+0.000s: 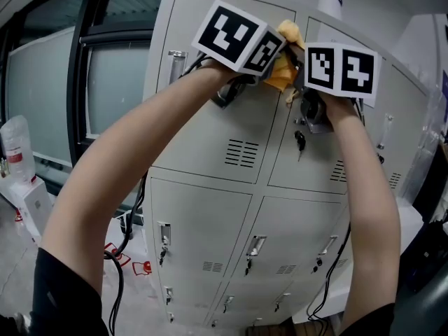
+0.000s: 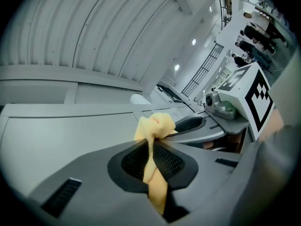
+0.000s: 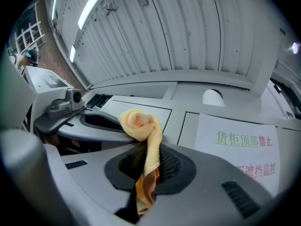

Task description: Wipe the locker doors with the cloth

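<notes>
The left tool and the right tool are each clenched on the yellow cloth. The cloth is high on the locker, at the gap between two top doors. I judge that wiping is under way there, and the lower doors are not yet reached.

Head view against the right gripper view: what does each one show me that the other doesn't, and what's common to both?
Only the head view: both forearms raised, the lower locker doors, and a key hanging in a lock. Only the right gripper view: the right hand-held gripper seen close up with its jaws shut on the yellow cloth, a printed notice on the locker, and the ribbed ceiling. Both: the cloth, the left hand-held gripper beside it, and the top of the lockers.
</notes>
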Tool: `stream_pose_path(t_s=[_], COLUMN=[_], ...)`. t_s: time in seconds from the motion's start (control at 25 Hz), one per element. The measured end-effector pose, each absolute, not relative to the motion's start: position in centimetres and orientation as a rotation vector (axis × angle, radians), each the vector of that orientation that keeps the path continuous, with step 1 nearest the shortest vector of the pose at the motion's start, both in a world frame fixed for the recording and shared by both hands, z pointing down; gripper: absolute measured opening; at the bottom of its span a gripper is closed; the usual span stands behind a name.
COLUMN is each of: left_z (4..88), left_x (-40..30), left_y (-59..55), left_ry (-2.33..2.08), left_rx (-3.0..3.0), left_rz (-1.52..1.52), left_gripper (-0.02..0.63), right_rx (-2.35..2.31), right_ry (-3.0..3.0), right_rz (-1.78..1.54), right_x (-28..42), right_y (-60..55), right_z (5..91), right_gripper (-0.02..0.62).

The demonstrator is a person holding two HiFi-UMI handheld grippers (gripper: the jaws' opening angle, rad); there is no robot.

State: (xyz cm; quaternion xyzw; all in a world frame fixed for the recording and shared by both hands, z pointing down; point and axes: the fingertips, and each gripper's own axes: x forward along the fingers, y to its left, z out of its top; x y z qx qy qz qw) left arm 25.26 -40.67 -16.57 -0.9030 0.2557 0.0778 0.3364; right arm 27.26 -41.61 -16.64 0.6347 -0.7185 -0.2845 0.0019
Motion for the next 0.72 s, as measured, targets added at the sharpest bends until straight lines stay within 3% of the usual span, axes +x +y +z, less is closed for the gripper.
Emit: stream_pose_path(t_s=[0.72], left_z=[-16.5], left_x=[22.2], left_y=[-39.1], left_ry=[0.588], left_rx=[-2.342], left_rz=[0.220], left_gripper=[0.043], right_rx=[1.994], right_ry=[-2.276], right_rz=[-0.911], right_x=[24.2], right_y=[-40.1], right_z=[-16.6], right_gripper=[0.061])
